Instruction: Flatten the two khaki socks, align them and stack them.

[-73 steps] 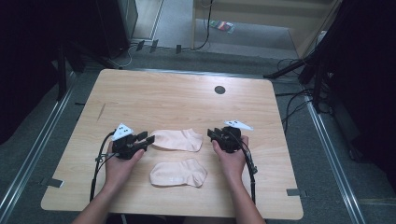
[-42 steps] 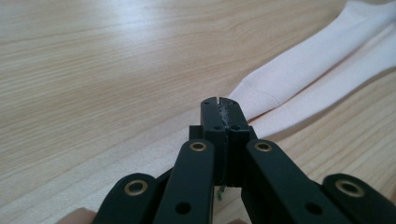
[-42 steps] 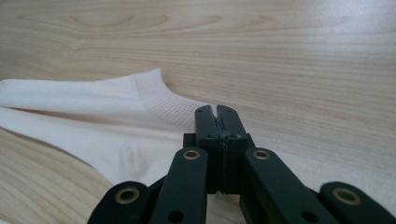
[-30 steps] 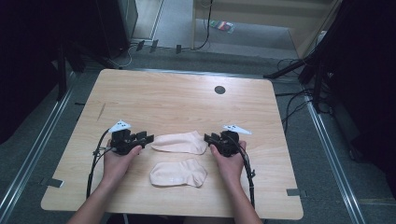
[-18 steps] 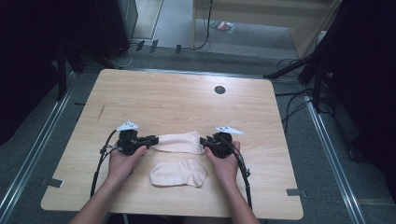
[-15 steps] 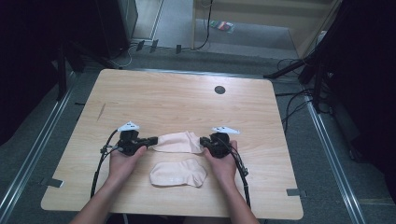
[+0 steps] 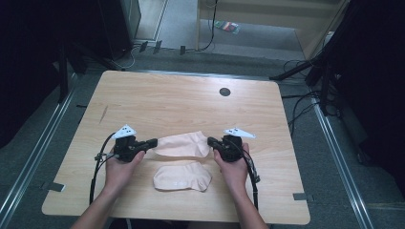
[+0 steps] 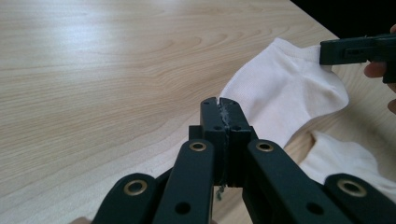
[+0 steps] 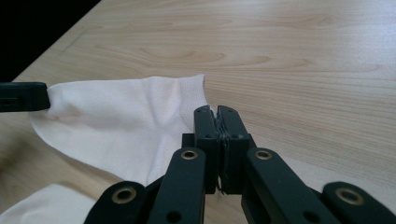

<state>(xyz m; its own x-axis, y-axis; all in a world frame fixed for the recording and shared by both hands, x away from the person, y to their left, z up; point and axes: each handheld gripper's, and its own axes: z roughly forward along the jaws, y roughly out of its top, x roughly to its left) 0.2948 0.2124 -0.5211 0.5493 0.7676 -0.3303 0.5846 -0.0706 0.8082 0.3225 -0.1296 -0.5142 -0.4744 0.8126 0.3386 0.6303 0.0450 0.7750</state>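
Two pale socks lie on the wooden table (image 7: 191,100). The far sock (image 7: 184,144) stretches between my grippers. My left gripper (image 7: 154,141) is shut on its left end, and my right gripper (image 7: 210,141) is shut on its right end. In the left gripper view the shut jaws (image 8: 219,103) sit at the edge of the far sock (image 8: 285,93), with the right gripper (image 8: 348,50) pinching the other end. In the right gripper view the shut jaws (image 9: 215,112) meet the far sock (image 9: 121,121), and the left gripper (image 9: 23,96) holds its far end. The near sock (image 7: 182,177) lies flat.
A dark round grommet (image 7: 224,91) sits near the table's far edge. Cables trail from both grippers toward the near edge. Beyond the table are metal floor rails, dark stands and more cables.
Both hands shifted slightly toward the near edge and settled at the ends of the far sock. It now looks pulled a little wider between the jaws. The near sock has not moved.
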